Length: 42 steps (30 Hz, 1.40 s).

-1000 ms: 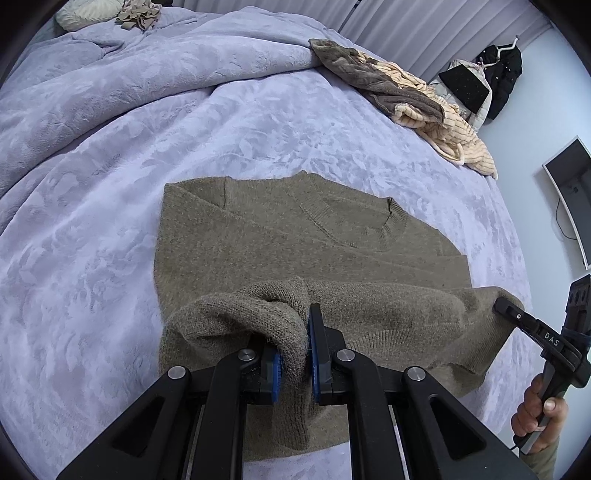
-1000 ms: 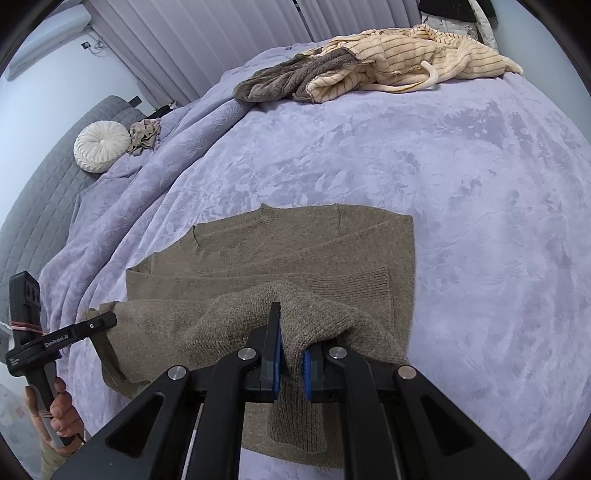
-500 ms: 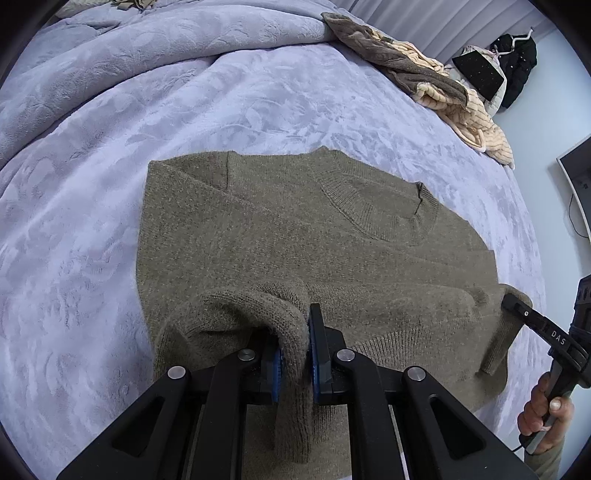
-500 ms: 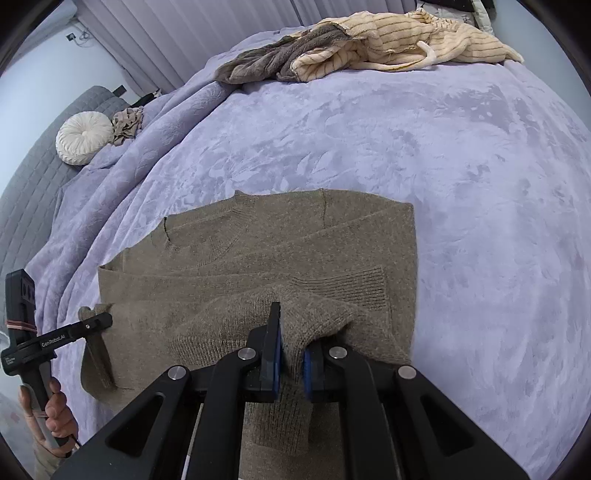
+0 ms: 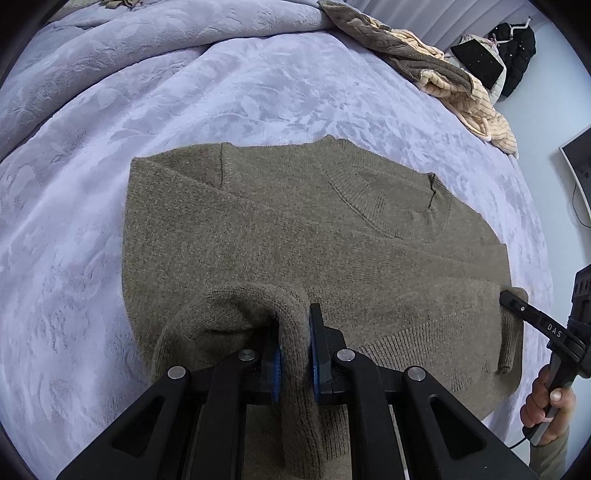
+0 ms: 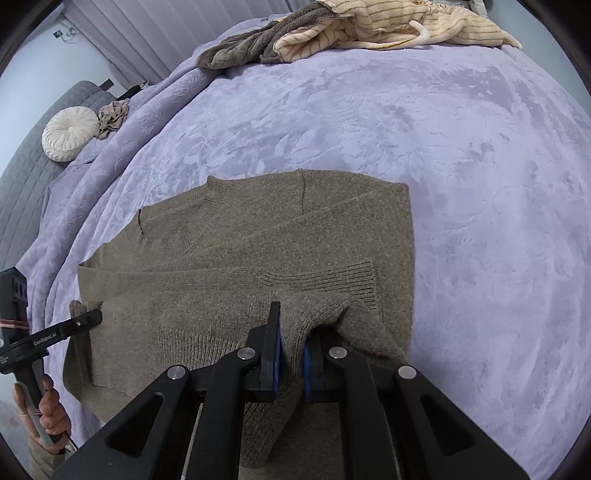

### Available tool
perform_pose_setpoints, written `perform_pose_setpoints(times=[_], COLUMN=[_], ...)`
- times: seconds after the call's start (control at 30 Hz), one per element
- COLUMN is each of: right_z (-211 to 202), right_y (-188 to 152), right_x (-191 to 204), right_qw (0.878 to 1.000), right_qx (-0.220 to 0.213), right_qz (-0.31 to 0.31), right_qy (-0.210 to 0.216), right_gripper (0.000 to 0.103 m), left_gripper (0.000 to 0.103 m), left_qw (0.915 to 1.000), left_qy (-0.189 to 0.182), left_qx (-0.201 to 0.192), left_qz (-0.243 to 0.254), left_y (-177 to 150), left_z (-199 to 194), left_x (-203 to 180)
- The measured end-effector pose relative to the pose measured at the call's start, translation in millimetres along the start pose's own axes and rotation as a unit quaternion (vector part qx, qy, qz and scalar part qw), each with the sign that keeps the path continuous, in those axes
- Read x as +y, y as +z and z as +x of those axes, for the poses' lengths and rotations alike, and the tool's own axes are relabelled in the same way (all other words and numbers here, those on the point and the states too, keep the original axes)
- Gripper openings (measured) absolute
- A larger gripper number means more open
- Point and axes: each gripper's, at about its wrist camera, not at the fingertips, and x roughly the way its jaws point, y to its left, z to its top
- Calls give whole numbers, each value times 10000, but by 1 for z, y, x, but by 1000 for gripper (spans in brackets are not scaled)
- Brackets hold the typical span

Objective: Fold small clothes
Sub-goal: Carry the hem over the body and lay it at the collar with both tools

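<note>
A lavender plush bedspread (image 6: 461, 166) carries a heap of cream striped and brown clothes (image 6: 362, 26); a round white pleated cushion (image 6: 70, 133) rests by a grey quilted headboard (image 6: 26, 162)

Both wrist views steeply downward, close; share sweater (image 5: 295, 236), bed (image 6: 480, 184).
</note>
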Motion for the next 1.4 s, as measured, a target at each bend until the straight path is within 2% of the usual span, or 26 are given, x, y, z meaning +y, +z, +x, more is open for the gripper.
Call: perform_pose_setpoints(times=[0.13,0.17,0.2,0.23,0.27,0.3,0.33,0.37,0.53,0.6,0.63,0.67,0.7,0.73,0.77,0.93,1.07,1.13,1.4], right_z=[5,4,4,3,0,-2,-6,-12,-32,-29,-26,-21,-18,-14,-12,-31,-56,-62,-41], right_y=[0,0,1,1,0,-1,-3,-7,-31,-43,-47,-51,-54,-54,-53,-43,-29,-18,34], right_x=[1,2,5,7,9,11,13,15,22,23,24,26,27,28,27,23,15,11,6], right_qw=[10000,9999,9999,9998,9998,9998,9997,9997,9993,9993,9992,9991,9991,9991,9992,9986,9943,9916,9860], right_qx=[27,27,44,54,46,32,-1,-67,-174,-43,23,73,113,159,160,-54,-310,-408,-456], right_qz=[-52,-95,-128,-166,-197,-212,-224,-240,-262,-266,-272,-303,-347,-368,-315,-234,17,184,764], right_qy=[-65,-87,-98,-91,-38,9,54,84,226,275,297,288,212,133,170,465,1016,1211,1409], right_gripper=[10,12,14,19,32,42,57,62,62,62,58,43,33,23,16,13,12,12,12], left_gripper=[17,34,61,73,89,90,90,90,90,88,84,61,33,21,17,17,17,17,17], left_qw=[10000,9998,9991,9977,9975,9982,9989,9989,9975,9980,9981,9982,9983,9983,9979,9971,9941,9936,9935], left_qy=[-4,-169,-406,-665,-703,-585,-459,-461,-705,-624,-589,-558,-535,-520,-587,-758,-1045,-1049,-967], left_qx=[31,62,102,113,62,-45,-123,-122,-14,47,66,90,127,200,251,19,-268,-401,-449], left_qz=[45,38,20,-15,-58,-79,-30,26,80,121,141,175,201,175,117,76,-61,-113,-394], left_y=[0,0,0,-1,-3,-6,-10,-13,-44,-53,-55,-56,-55,-52,-49,-42,-29,-17,41], left_z=[2,1,-1,-4,-8,-14,-20,-24,-30,-23,-21,-18,-16,-12,-10,-31,-54,-61,-46], left_x=[-1,-1,-2,-2,-4,-5,-8,-9,-9,-11,-12,-14,-15,-16,-15,-17,-15,-15,-12])
